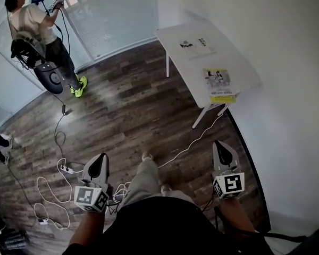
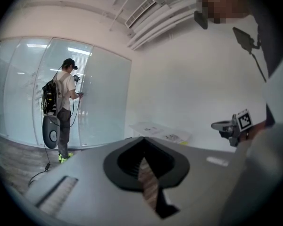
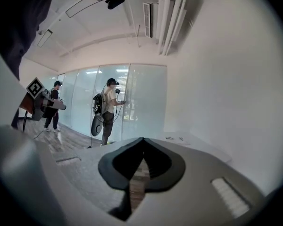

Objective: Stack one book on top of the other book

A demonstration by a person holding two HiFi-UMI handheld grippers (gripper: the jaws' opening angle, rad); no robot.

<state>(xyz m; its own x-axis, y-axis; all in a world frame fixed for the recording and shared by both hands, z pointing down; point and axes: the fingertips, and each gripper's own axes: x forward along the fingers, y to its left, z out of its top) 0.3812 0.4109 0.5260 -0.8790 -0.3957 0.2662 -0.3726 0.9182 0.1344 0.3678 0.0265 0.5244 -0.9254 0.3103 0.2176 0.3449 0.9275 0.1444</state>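
White table (image 1: 240, 64) with yellow book (image 1: 219, 85) at one end, white book (image 1: 196, 45) apart

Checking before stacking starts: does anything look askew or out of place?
The yellow-covered book lies at the white table's near edge and seems to overhang it slightly. Loose white cables sprawl over the wooden floor.
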